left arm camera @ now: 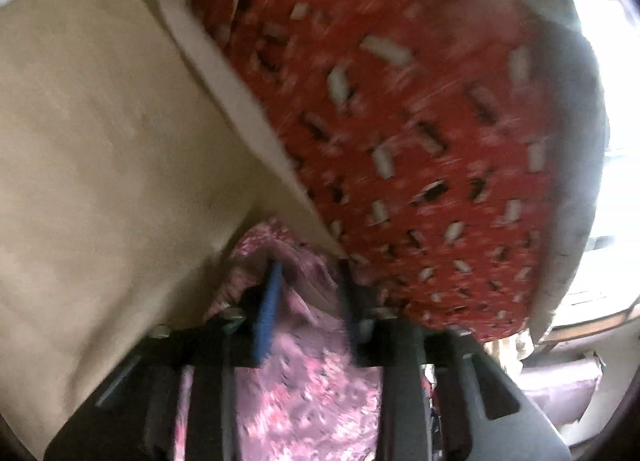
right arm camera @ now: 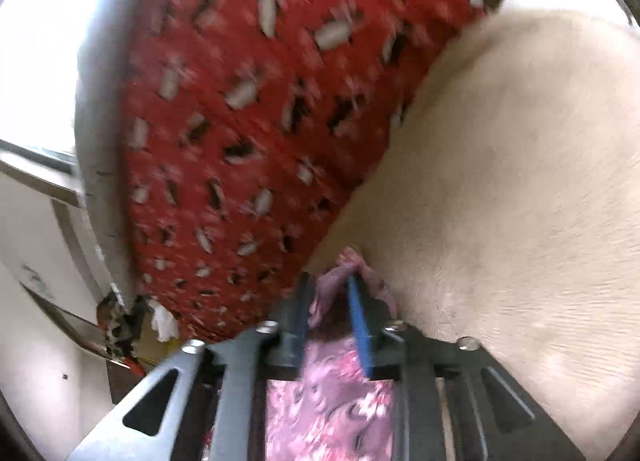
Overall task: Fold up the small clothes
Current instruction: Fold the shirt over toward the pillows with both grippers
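Both tools, left tool (left arm camera: pixel 308 293) and right tool (right arm camera: pixel 330 301), stand apart around the pink cloth (left arm camera: pixel 304 393), fold laid; next, withdraw and smooth.

The right tool (right arm camera: pixel 329 303) stands parted around pink patterned cloth (right arm camera: pixel 328 413), beside a red sheet (right arm camera: pixel 256 109).

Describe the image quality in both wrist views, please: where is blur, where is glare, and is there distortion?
Left wrist view: motion blur smears the red patterned fabric and the pink cloth; a window at the right edge is overexposed. Right wrist view: the same smear over the red fabric; white glare fills the upper left. Both views: fisheye bending and dark rounded corners.
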Motion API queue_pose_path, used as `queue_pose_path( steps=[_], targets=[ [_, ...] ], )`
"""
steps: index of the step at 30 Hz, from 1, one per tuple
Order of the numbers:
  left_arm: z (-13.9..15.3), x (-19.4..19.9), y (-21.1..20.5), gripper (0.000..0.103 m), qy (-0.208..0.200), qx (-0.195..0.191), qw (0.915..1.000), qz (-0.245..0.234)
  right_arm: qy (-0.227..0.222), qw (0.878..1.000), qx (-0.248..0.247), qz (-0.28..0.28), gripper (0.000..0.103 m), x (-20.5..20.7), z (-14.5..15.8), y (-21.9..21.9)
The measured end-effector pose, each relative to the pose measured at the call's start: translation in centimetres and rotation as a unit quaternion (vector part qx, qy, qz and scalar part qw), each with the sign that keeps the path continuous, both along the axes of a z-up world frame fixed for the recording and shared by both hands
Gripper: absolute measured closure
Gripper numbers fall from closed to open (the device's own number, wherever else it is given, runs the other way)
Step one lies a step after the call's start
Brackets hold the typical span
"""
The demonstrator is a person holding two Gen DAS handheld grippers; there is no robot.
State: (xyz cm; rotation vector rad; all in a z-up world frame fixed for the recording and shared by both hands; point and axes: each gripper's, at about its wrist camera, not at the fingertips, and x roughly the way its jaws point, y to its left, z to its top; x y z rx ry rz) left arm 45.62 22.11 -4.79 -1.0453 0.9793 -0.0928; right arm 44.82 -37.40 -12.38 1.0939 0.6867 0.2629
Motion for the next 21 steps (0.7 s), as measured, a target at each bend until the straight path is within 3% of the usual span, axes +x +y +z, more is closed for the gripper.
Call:
queue_pose_path(
  steps=[1,4,9,10,11,12,14,16,19,21],
  targets=[
    [0.9,-1.0,0.0,0.054,0.0,0.017,0.9998,0.004,0.004,1.0,-0.012,-0.001,0.059,-0.5,0.2,-0.3],
    [2.0,-5.1,-2.2,0.052,0.002,0.091,0.9958,0.002,0.027,0.999,-0.025,0.008,0.059,-1.1,-0.1,-0.5],
    [-1.4,-10.9,-8.9,0.052,0.006,0.16,0.987,-0.007,0.067,0.997,-0.033,0.029,0.059,-0.1,-1.7,2.3],
    [-1.9,-11.2,-9.4,0.052,0.009,0.171,0.9852,-0.005,0.062,0.996,-0.042,0.04,0.062,0.0,-1.4,3.2],
    [-2.4,-11.3,-10.1,0.052,0.012,0.191,0.9815,-0.005,0.046,0.996,-0.058,0.056,0.082,0.2,-0.7,4.1],
    [-2.5,-11.2,-10.5,0.052,0.013,0.21,0.9776,-0.004,0.03,0.994,-0.085,0.066,0.094,0.2,0.3,4.9],
    [-2.7,-10.6,-11.2,0.052,0.016,0.244,0.9695,-0.014,-0.021,0.989,-0.135,0.06,0.093,-0.2,2.6,5.5],
    [-3.1,-9.9,-11.4,0.051,0.023,0.259,0.9654,-0.016,-0.017,0.985,-0.166,0.051,0.093,0.2,2.7,5.4],
    [-3.4,-9.5,-11.3,0.049,0.024,0.262,0.9644,-0.021,0.082,0.978,-0.171,0.089,0.093,2.0,-1.0,5.8],
    [-3.1,-9.5,-11.2,0.049,0.024,0.262,0.9644,-0.029,0.062,0.984,-0.157,0.06,0.086,0.9,0.3,5.2]
  ],
)
